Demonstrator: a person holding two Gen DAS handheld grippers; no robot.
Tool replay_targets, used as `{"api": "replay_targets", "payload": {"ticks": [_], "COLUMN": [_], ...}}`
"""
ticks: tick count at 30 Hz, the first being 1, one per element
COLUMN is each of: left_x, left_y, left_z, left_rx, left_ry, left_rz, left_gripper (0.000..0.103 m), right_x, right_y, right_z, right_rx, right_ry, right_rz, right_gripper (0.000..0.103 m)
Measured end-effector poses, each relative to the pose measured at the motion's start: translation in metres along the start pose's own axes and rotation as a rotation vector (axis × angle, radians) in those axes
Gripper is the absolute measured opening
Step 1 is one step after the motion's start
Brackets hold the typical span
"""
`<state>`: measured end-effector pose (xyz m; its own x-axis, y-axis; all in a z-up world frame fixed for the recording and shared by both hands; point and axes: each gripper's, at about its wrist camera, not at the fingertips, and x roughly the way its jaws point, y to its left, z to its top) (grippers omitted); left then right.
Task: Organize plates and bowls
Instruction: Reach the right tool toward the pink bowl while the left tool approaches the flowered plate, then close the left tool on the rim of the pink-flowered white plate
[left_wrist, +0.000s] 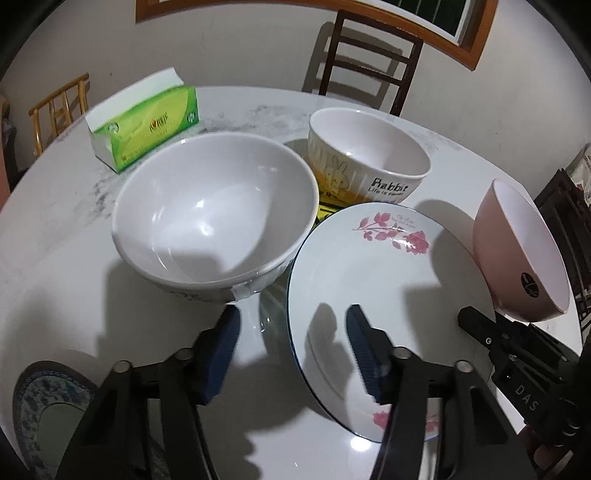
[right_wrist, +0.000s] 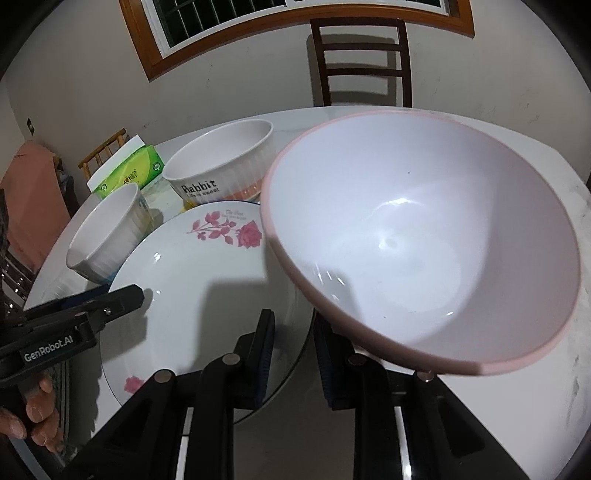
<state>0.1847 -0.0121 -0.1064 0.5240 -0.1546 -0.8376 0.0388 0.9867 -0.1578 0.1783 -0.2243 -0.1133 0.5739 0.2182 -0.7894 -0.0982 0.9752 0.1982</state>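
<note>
My left gripper (left_wrist: 291, 332) is open and empty, its fingers straddling the near edge of a white plate with pink roses (left_wrist: 373, 273). A large white bowl (left_wrist: 214, 214) stands left of the plate. A white "Rabbit" bowl (left_wrist: 369, 155) stands behind it. My right gripper (right_wrist: 295, 354) holds a pink bowl with a white inside (right_wrist: 421, 243) by its near rim, tilted, above the right of the rose plate (right_wrist: 199, 280). The pink bowl (left_wrist: 524, 251) also shows at the right of the left wrist view. The left gripper (right_wrist: 122, 299) shows at the left of the right wrist view.
A green tissue box (left_wrist: 147, 125) lies at the back left of the white marble table (left_wrist: 55, 221). A dark wooden chair (left_wrist: 369, 55) stands behind the table. A blue patterned plate (left_wrist: 48, 413) lies at the near left. A bamboo chair (left_wrist: 59, 107) stands far left.
</note>
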Motion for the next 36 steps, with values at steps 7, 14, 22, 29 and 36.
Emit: {"api": "replay_targets", "payload": {"ticks": [7,14,22,29,36], "left_x": [0.012,0.010,0.000,-0.013,-0.029], "left_y": [-0.001,-0.004,-0.007,-0.010,-0.015], "left_z": [0.003,0.003,-0.010,-0.034,-0.061], "left_rx": [0.005,0.009,0.035,0.064,0.107], "left_ry": [0.036,0.046,0.079,0.120,0.161], "left_rz": [-0.012,-0.054,-0.073,-0.095,-0.108], "left_gripper": [0.037,0.022,0.021,0.021,0.021], "right_x": [0.007,0.004,-0.007,-0.023,-0.037], "right_y": [-0.004,-0.005,-0.001,0.002,0.007], "right_z": [0.008,0.005,-0.008,-0.029,-0.047], "right_rx": [0.012,0.013,0.010,0.004,-0.003], "right_ry": [0.006,0.014,0.054,0.102,0.166], "right_rz": [0.026,0.033,0.036,0.038,0.037], "right_gripper": [0.020,0.019,0.019,0.019,0.019]}}
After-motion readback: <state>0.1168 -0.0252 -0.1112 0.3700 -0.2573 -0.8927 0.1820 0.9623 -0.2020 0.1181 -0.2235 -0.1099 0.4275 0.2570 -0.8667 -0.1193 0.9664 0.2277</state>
